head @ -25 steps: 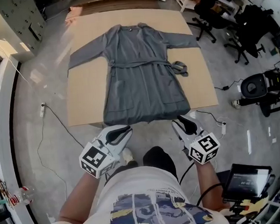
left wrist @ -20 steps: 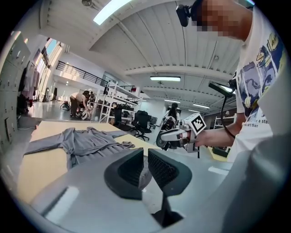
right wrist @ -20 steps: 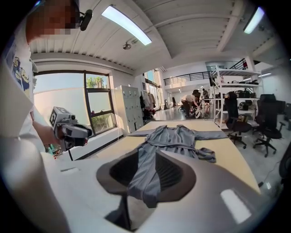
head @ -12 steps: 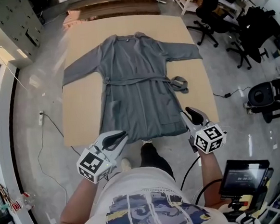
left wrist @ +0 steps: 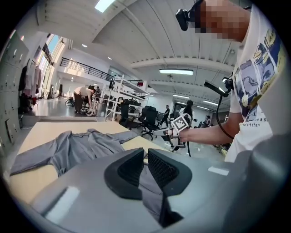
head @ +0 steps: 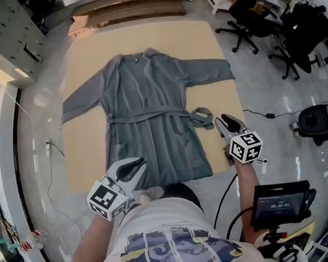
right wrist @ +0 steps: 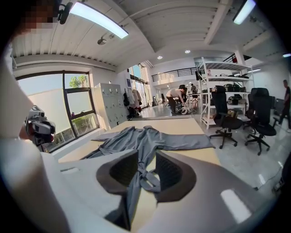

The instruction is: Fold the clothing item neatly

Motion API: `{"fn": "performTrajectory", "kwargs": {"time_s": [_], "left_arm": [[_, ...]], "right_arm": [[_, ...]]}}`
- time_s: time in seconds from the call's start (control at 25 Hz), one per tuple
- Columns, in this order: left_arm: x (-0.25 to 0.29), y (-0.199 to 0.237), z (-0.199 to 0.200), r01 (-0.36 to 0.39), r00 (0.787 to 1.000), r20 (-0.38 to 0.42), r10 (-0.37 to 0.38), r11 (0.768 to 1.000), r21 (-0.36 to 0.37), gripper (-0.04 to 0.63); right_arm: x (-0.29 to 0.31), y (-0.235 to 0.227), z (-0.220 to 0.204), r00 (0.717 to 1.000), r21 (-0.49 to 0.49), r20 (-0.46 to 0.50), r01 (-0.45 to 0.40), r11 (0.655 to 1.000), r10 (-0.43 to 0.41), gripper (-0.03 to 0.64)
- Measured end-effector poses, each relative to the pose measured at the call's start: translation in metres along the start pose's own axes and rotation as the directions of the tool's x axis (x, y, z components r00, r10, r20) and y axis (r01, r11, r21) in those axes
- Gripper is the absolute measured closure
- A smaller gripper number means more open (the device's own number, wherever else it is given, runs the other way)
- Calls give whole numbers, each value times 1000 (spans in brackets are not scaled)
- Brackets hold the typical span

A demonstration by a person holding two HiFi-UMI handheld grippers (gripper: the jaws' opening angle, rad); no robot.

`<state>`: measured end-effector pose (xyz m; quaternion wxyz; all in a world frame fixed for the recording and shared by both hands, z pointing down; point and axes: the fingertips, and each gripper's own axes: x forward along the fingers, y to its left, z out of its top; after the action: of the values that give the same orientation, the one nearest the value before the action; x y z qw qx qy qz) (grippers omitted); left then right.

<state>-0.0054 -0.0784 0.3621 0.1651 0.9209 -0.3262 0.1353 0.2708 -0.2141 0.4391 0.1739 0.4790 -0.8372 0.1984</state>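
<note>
A grey robe (head: 151,111) lies spread flat on the tan table (head: 79,61), sleeves out to both sides and the belt tied across the waist. The belt's loose knotted end (head: 201,116) rests just off the robe's right edge. My left gripper (head: 137,165) hovers over the robe's near left hem, jaws shut with nothing between them. In the left gripper view the robe (left wrist: 77,145) stretches away beyond the left gripper (left wrist: 146,154). My right gripper (head: 222,122) stands open beside the belt end, apart from it. The right gripper view shows that belt end (right wrist: 149,179) between and beyond the right gripper (right wrist: 146,160).
Office chairs (head: 245,19) stand right of the table. A screen on a stand (head: 280,203) sits near my right arm. A cable (head: 51,165) runs over the floor at left. Wooden boards (head: 125,3) lie past the far edge. A person (left wrist: 82,95) bends over in the background.
Both grippers have come forward to the table. The right one went up along the table's right side to the belt end; the left reached the near hem.
</note>
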Motion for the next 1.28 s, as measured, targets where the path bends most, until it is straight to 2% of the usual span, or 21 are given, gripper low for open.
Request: {"fn": "performTrajectory", "kwargs": {"time_s": [0.4,0.64,0.96,1.28], "left_arm": [[61,17,16,-32,998,-60,30,999,-33,560],[85,29,20,-45,997,-65,42,997,-55,560],[107,46,22,-65,995,-89,55,992,-105,560],[122,50,2,-56,991,-128,37,988,-146,560]], "right_arm": [[62,-121,-1,996,65,-59,68,996,-64,503],[106,-186,-6,990,126,-92,114,985,-103,498],[151,-262,-20,970,148,-161,208,967,-184,495],[181,-324,-29,943,147,-213,291,945,-257,492]]}}
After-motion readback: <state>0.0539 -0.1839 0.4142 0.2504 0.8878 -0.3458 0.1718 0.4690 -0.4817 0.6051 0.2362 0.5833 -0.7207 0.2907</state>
